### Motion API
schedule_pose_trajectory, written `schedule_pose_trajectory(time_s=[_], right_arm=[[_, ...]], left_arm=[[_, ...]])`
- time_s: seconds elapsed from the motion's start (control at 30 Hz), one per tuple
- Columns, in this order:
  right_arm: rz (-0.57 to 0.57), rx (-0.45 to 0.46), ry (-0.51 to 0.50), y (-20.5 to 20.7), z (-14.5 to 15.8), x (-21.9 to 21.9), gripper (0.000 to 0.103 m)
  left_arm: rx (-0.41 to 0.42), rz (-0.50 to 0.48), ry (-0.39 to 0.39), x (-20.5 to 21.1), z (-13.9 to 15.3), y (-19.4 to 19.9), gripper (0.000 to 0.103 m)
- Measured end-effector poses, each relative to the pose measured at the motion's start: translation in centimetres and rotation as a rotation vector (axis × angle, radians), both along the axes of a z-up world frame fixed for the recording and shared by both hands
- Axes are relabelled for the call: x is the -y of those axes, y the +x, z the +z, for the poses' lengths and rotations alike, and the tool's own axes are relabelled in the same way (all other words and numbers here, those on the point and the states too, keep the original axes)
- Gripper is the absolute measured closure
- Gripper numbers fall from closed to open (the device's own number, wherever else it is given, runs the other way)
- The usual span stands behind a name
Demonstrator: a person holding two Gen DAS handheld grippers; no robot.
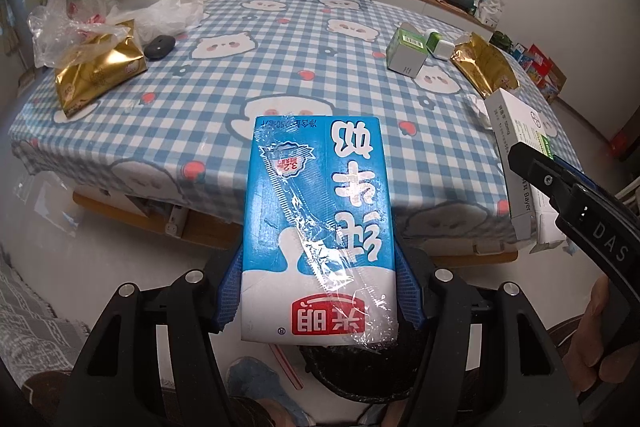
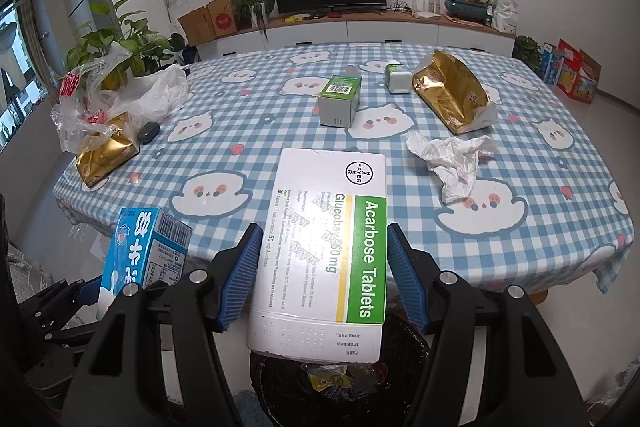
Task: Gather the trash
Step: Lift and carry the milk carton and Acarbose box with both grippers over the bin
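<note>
My left gripper [image 1: 320, 291] has its jaws clamped on the blue milk carton [image 1: 318, 227], my right gripper [image 2: 320, 275] on the tablet box [image 2: 324, 251], both off the table's [image 2: 280, 131] near edge, over the black bin [image 2: 340, 383].

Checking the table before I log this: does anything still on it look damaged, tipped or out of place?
Yes. A crumpled white tissue lies loose on the tablecloth. Two gold foil bags lie torn open, one at each side, and the green carton lies on its side. No spill is visible.
</note>
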State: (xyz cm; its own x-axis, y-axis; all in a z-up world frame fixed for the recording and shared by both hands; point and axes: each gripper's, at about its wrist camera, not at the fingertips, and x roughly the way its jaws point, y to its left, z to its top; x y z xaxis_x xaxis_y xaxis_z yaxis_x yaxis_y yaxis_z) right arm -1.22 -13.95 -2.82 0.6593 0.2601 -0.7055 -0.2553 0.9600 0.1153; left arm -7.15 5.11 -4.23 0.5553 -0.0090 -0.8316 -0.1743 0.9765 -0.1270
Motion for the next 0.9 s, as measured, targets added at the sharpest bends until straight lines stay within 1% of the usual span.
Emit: schedule_pose_trajectory(time_s=[0.17, 0.5, 0.63, 0.77, 0.9], right_arm=[[-0.009, -0.004, -0.002, -1.8, -1.2, 0.7, 0.043], [-0.02, -0.079, -0.025, -3.8, -6.1, 1.9, 0.043], [-0.014, -0.112, -0.048, -3.8, -8.1, 1.8, 0.043], [-0.01, -0.131, -0.049, -3.5, -9.5, 1.8, 0.043], [-0.007, -0.148, -0.06, -3.3, -10.9, 1.7, 0.043]], left_arm=[[-0.005, 0.01, -0.006, -0.3, -1.0, -2.2, 0.041], [-0.043, -0.014, -0.01, 0.8, -4.3, -4.5, 0.042], [-0.066, -0.027, -0.015, 1.2, -5.6, -4.6, 0.041], [-0.082, -0.027, 0.01, 1.2, -7.0, -4.3, 0.041], [-0.13, -0.018, 0.002, 0.9, -9.0, -3.8, 0.042]])
